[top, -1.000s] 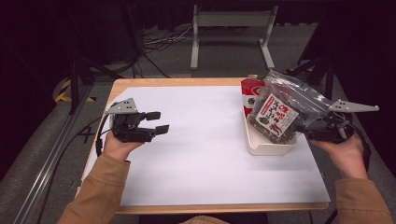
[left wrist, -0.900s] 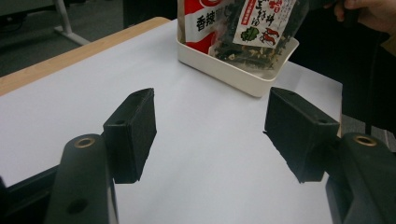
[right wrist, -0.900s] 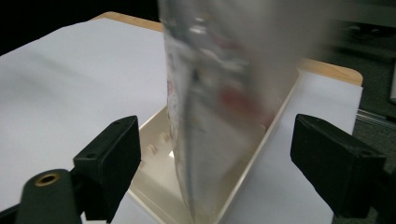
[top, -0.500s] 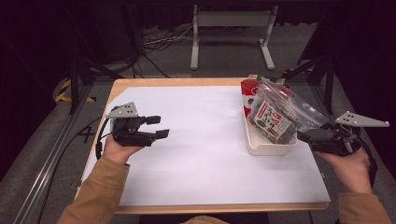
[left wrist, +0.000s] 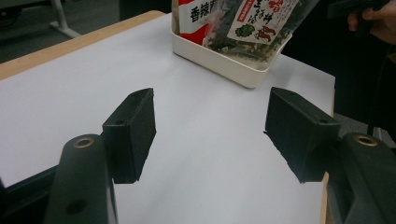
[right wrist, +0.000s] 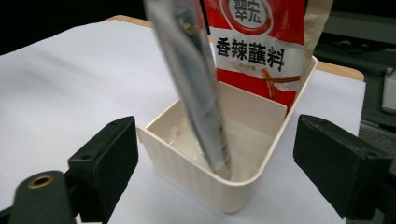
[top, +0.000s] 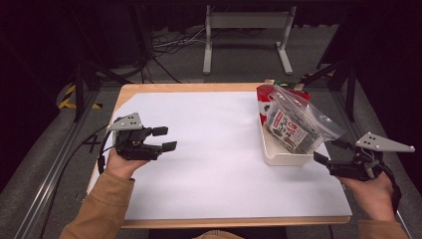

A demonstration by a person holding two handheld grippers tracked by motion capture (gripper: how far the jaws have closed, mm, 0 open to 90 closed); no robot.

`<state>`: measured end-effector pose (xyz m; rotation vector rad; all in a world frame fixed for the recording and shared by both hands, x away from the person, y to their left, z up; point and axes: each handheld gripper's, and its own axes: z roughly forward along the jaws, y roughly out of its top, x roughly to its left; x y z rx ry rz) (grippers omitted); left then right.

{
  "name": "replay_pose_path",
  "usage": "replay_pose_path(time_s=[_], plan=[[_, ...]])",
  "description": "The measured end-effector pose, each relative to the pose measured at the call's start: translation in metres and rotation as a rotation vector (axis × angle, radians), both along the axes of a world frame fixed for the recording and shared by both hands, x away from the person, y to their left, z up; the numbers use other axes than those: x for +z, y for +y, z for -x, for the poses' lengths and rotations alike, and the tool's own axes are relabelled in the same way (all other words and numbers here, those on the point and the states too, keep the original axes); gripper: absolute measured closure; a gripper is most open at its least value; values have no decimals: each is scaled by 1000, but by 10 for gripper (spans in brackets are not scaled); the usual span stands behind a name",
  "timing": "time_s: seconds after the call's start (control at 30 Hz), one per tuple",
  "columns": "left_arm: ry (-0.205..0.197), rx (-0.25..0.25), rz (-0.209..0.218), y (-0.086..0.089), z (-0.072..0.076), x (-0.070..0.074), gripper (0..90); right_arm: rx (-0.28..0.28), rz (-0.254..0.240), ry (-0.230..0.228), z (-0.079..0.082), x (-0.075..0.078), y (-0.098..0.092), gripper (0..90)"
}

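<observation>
1. Leaning out of the cream tray (top: 278, 158), the clear zip bag of dark dried food (top: 293, 124) tilts toward 3 o'clock on the table, its sealed top jutting past the tray's rim
2. Behind it, at about 12 o'clock in the tray, stands a red seasoning packet (top: 263, 97), largely covered by the bag in the high view; its top is cut off in the right gripper view
3. From the right gripper view the bag (right wrist: 196, 84) shows edge-on and blurred, so its label cannot be read there
4. At 4 o'clock from the tray, the right gripper (top: 323, 162) sits just off the table's edge with its jaws spread wide and nothing between them, clear of tray and bag
5. At 9 o'clock on the white table sheet (top: 214, 149), the left gripper (top: 164, 139) rests well apart from the tray, jaws moderately wide and holding nothing
6. Both sleeves are cut off at the bottom edge of the high view
</observation>
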<state>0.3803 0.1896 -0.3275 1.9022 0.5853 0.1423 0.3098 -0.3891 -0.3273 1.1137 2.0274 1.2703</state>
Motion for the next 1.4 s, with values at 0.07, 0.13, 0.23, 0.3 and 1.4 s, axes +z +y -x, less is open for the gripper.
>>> replay_pose_path(time_s=[0.07, 0.13, 0.23, 0.3, 1.4], plan=[[-6, 1, 8, 2, 3, -1, 338, 7, 6, -8, 5, -3, 3, 144], [-12, 0, 15, 5, 6, -3, 336, 11, 9, -16, 9, -6, 5, 145], [-23, 7, 17, 9, 12, -8, 324, 18, -7, -25, 15, -13, 8, 150], [-30, 10, 19, 13, 16, -11, 320, 39, -18, -38, 17, -18, 10, 150], [-70, 47, 52, 42, 36, -42, 279, 267, -20, -71, 2, -64, 35, 93]])
